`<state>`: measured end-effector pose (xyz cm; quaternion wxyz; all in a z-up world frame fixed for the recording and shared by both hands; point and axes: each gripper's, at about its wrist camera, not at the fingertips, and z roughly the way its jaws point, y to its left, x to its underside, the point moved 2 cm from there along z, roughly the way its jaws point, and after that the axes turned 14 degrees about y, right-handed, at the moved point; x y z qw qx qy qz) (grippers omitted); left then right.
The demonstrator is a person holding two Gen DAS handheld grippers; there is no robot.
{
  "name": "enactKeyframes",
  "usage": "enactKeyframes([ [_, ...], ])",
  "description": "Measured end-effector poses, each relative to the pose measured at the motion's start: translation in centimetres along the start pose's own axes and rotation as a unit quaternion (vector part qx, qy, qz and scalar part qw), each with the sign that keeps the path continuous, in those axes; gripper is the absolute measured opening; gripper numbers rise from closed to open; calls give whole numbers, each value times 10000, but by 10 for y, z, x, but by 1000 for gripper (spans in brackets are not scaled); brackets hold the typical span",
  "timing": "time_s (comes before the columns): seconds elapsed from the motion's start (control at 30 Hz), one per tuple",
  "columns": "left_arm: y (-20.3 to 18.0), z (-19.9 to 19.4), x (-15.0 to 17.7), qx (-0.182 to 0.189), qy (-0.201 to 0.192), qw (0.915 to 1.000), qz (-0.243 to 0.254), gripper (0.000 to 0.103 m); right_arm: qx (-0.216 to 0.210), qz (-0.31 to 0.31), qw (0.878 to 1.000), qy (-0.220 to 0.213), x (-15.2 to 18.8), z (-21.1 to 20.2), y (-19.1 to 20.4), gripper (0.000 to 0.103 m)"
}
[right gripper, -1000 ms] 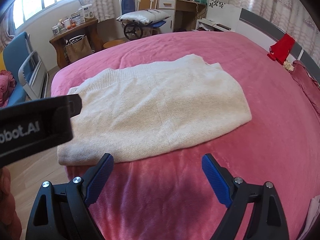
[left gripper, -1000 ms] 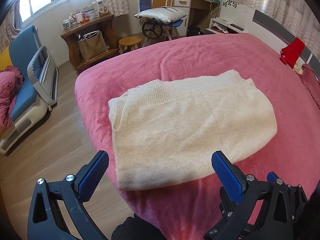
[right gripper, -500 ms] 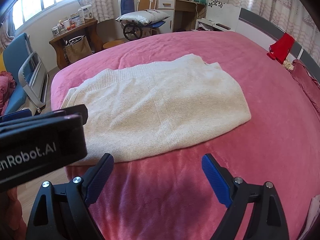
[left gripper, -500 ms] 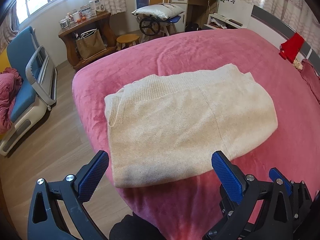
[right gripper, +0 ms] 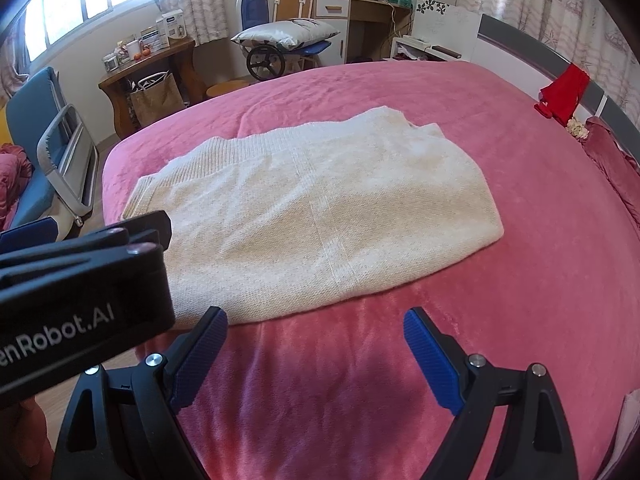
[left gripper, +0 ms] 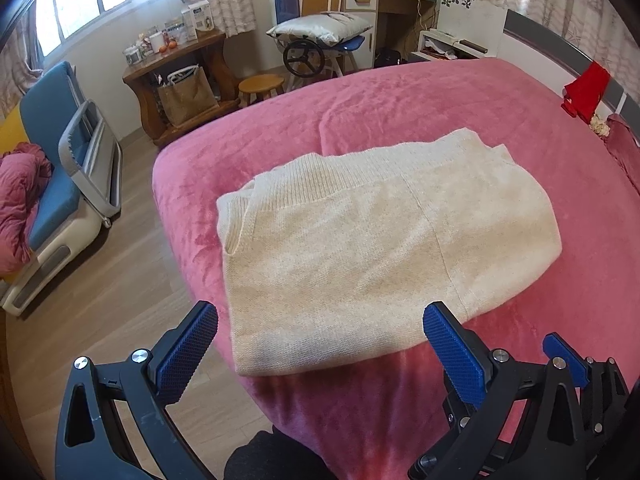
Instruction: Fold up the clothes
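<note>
left gripper (left gripper: pixel 320 344) shifted slightly, cream sweater (left gripper: pixel 380 248) folded flat

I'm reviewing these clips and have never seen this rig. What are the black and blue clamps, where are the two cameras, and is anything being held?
No robot here: a person holds a two-finger gripper in each hand, each carrying a forward-looking fisheye camera. One picture looks along the left gripper, the other along the right gripper; the black body at the right view's left edge is the left gripper. Both have their blue fingers spread wide and hold nothing. A folded cream sweater lies on the pink bed.
</note>
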<state>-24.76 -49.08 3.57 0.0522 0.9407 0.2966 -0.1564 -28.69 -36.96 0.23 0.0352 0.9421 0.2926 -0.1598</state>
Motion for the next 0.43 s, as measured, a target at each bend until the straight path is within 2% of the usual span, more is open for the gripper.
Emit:
enactKeyframes([
  [0.1,-2,-1,0,123,-1,9999,48,103,-10,21,10000,11,0,1,0,91],
  [0.27,-2,-7,1,-94,-209,9997,18,103,-20,21,10000,20,1,1,1,91],
  [0.43,2,-7,2,56,-205,9997,-78,103,-46,28,10000,30,1,3,1,91],
])
